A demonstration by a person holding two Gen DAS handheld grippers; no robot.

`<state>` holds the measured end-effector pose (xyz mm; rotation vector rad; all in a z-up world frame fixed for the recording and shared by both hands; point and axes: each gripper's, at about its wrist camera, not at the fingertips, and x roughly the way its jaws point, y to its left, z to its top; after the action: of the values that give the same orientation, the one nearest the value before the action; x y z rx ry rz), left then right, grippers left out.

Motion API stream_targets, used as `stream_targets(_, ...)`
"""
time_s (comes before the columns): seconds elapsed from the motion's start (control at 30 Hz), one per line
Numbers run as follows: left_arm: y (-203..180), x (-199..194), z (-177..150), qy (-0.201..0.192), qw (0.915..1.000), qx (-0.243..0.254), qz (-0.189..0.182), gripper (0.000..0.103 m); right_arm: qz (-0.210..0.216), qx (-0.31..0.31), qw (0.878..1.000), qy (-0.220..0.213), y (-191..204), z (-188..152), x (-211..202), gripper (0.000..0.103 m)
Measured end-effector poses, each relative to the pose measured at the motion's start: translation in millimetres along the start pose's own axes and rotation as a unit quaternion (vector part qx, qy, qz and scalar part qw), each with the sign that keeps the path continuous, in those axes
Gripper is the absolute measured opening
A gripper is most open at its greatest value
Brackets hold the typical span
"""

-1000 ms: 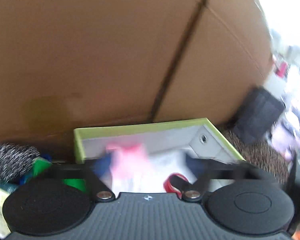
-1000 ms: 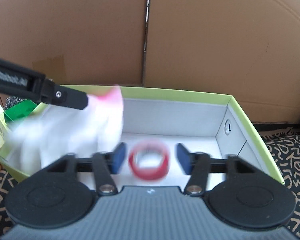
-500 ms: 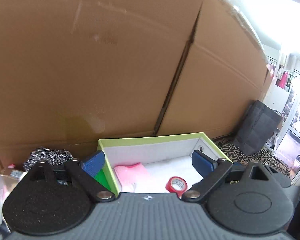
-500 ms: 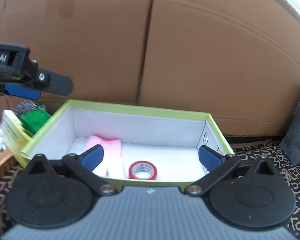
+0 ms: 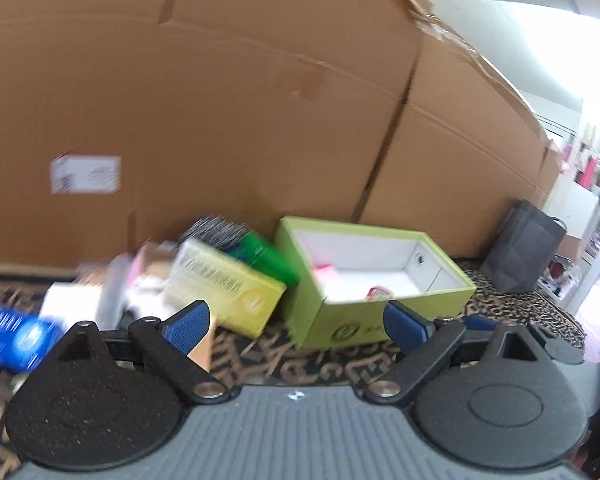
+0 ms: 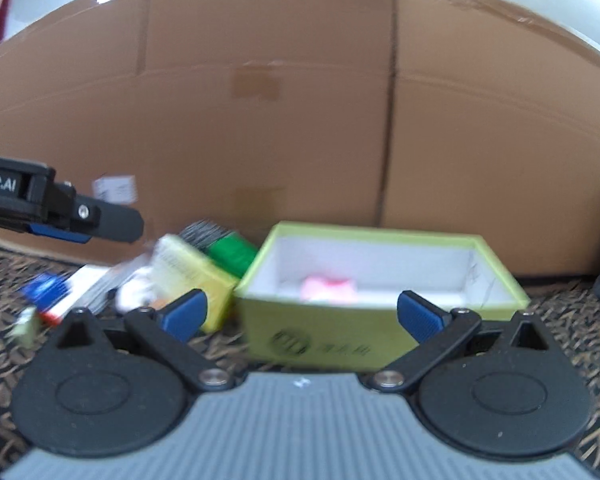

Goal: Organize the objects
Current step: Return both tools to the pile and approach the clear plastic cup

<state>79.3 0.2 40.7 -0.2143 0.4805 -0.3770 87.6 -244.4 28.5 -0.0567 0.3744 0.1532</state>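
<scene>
A lime-green open box sits on the patterned carpet, with a pink-and-white cloth and a red tape roll inside. My left gripper is open and empty, held back from the box; it also shows at the left of the right wrist view. My right gripper is open and empty, in front of the box. A pile lies left of the box: a yellow carton, a green box, a steel scourer, a blue packet.
A tall cardboard wall stands behind everything. A dark bag stands at the right of the box. The patterned carpet spreads around the box and the pile.
Both grippers have pulled back and away from the green box, which now looks smaller. The left gripper let go of the pink-and-white cloth, which now lies in the box, and swung left.
</scene>
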Motion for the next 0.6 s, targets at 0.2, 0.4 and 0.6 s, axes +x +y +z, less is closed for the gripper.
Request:
stream_targets(0.2,36,-31,-35,0.002,0.9978,-0.029,0.060,0.097,0.048,0.022,0.998,0.047,39,-32,4,0.103)
stream_targets(0.4,79,-38,-60,0.027,0.9911,-0.064,0.114,0.097,0.091,0.022,0.992,0.085,73,-52,12,0.103)
stream_targets(0.6,121,-32,-73,0.050,0.9830,-0.105,0.142,0.095,0.112,-0.001,0.989,0.097,101,-53,24,0.103)
